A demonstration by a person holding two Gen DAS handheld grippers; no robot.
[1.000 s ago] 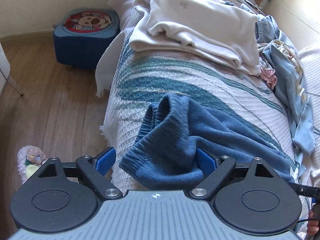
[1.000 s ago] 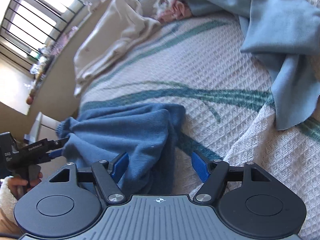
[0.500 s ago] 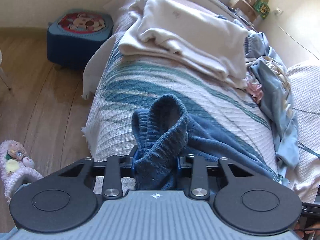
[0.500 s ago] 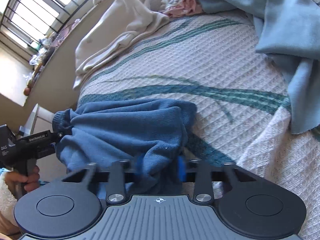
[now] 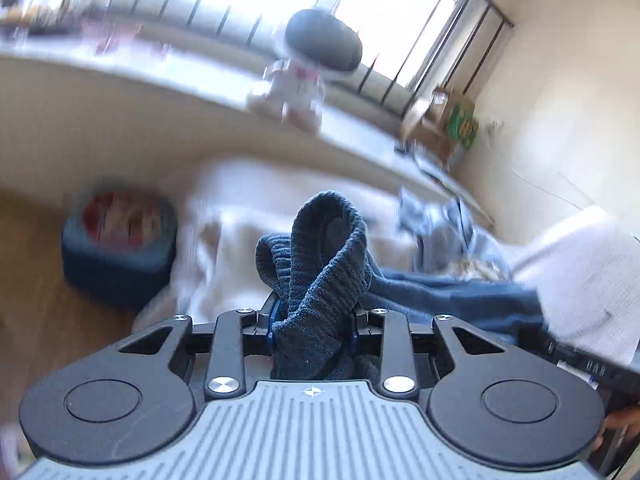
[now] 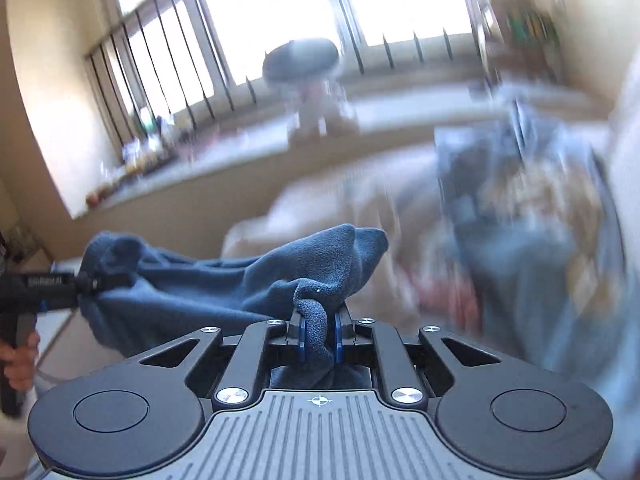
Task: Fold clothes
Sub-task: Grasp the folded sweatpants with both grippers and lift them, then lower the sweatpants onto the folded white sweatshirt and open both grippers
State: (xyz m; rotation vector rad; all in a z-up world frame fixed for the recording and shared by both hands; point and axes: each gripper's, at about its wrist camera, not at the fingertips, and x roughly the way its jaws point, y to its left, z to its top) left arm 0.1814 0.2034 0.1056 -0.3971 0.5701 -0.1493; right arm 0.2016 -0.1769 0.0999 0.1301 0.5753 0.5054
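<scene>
Clamping a thick ribbed fold of the dark blue garment [image 5: 320, 264], the left gripper [image 5: 314, 326] is holding its blue pads pressed into the cloth from both sides, so the bunched hem is standing up in a loop just ahead of the jaws. In the right wrist view, the right gripper [image 6: 319, 336] is pinching a thinner twist of the same garment [image 6: 224, 280], and its jaws are closing further on the fabric caught between the pads. Between the two grips the cloth is hanging in a sagging band, raised clear of the bed [image 5: 592, 264]; the right wrist view is showing it stretching leftward to where the other gripper's black body is gripping its far corner, with a person's hand [image 6: 18, 360] wrapped around that handle. Beyond the garment, everything is smearing into motion blur: a pale cream pile [image 5: 248, 216] and light blue clothes [image 5: 444, 224] are lying on the bed, a blue stool [image 5: 120, 248] is sitting on the wooden floor beside it, and a plush toy [image 5: 304, 76] is standing on the sill under the barred window [image 6: 280, 20].
</scene>
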